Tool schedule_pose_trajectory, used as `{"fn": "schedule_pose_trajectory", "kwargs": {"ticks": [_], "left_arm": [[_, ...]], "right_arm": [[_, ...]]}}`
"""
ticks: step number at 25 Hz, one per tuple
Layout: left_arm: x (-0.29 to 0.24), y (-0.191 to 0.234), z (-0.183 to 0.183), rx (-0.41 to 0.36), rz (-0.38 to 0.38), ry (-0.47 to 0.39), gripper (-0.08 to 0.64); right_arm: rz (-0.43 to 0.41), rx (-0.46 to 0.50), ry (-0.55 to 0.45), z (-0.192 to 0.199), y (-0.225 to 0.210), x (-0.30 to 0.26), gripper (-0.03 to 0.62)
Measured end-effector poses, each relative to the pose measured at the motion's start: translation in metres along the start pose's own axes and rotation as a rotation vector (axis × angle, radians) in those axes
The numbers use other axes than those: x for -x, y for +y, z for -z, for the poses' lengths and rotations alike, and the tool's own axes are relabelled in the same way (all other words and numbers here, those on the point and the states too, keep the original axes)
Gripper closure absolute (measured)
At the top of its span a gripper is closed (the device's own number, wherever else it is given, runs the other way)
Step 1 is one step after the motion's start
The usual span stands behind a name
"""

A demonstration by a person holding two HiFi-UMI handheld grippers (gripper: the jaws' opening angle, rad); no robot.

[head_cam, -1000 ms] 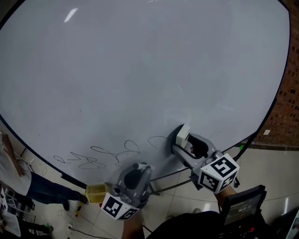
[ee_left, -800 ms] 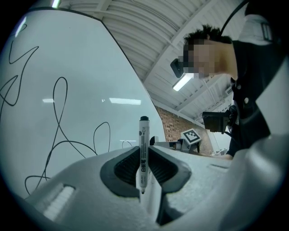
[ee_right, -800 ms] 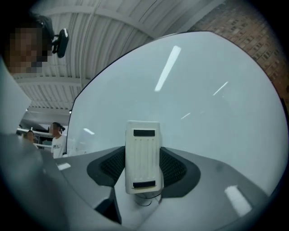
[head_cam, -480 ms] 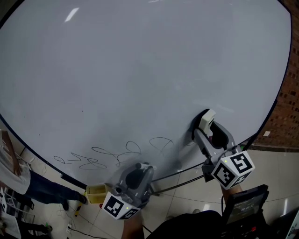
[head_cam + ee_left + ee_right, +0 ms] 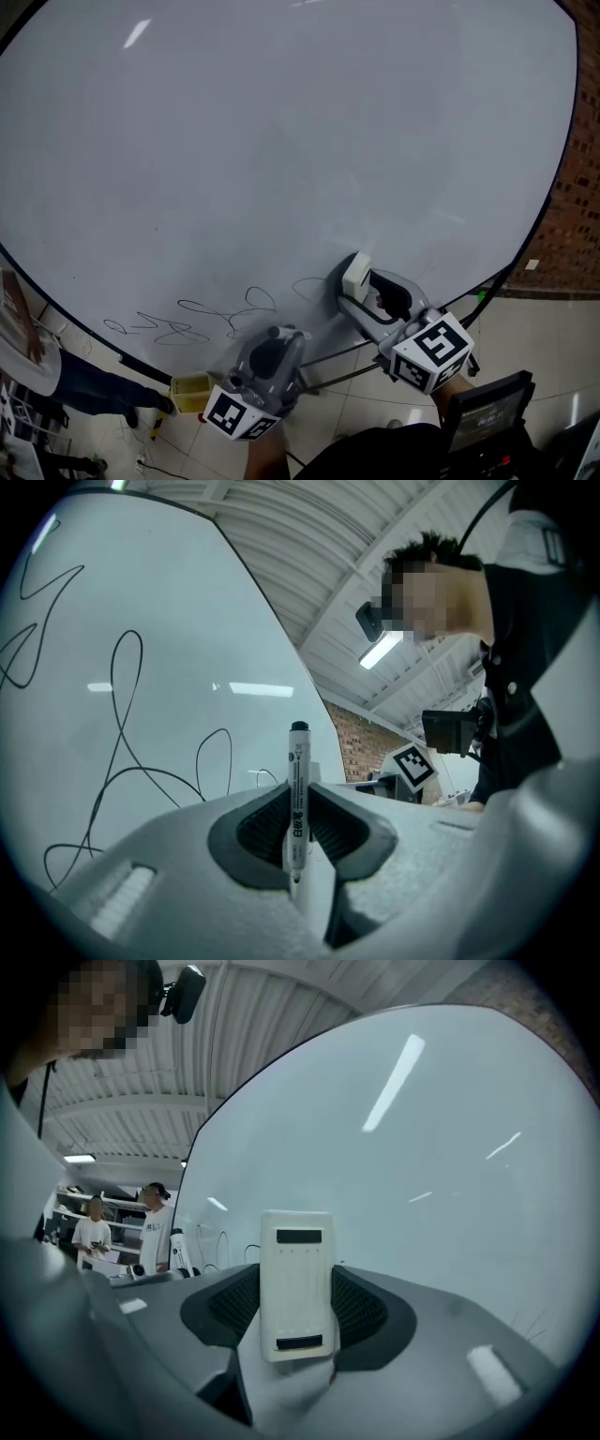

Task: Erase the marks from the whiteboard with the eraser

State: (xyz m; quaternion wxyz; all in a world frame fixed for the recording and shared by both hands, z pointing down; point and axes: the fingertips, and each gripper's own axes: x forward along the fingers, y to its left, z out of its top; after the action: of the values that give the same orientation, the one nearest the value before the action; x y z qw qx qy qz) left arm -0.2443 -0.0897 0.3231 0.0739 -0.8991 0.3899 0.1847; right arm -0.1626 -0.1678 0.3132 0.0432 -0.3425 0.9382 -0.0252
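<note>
A large whiteboard [image 5: 281,141] fills the head view, with looping black marks [image 5: 216,314] along its lower edge. My right gripper [image 5: 361,281] is shut on a white eraser [image 5: 354,274], which is pressed to the board just right of the marks' right end [image 5: 309,286]. In the right gripper view the eraser [image 5: 297,1283] stands upright between the jaws. My left gripper [image 5: 277,345] hangs below the board's edge, shut on a white marker pen [image 5: 297,794] with a black cap. The marks [image 5: 117,733] show on the board in the left gripper view.
A yellow box [image 5: 190,392] sits by the left gripper below the board. A brick wall [image 5: 577,206] stands at the right. Two people [image 5: 122,1227] stand in the background of the right gripper view. A dark device [image 5: 487,417] hangs near my body.
My right gripper swept the eraser right and up along the board, then came back left and down to the marks' right end. The left gripper stayed put.
</note>
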Motion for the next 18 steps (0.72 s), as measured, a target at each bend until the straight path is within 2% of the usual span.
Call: {"fn": "schedule_pose_trajectory", "kwargs": {"ticks": [6,11,15,18], "left_arm": [[-0.004,-0.003,0.001,-0.009,0.017,0.001,0.503],[-0.002,-0.004,0.000,-0.013,0.013,0.004,0.503],[0.004,0.000,0.003,-0.009,0.004,0.008,0.503],[0.003,0.000,-0.002,-0.001,0.003,-0.005,0.503]], "right_arm": [[0.184,-0.048,-0.111,-0.039,-0.073,0.039,0.353],[0.251,-0.039,-0.145,-0.045,-0.076,0.041,0.353],[0.210,0.001,-0.123,-0.038,-0.052,0.028,0.353],[0.110,0.024,-0.060,-0.017,-0.014,0.007,0.353]]}}
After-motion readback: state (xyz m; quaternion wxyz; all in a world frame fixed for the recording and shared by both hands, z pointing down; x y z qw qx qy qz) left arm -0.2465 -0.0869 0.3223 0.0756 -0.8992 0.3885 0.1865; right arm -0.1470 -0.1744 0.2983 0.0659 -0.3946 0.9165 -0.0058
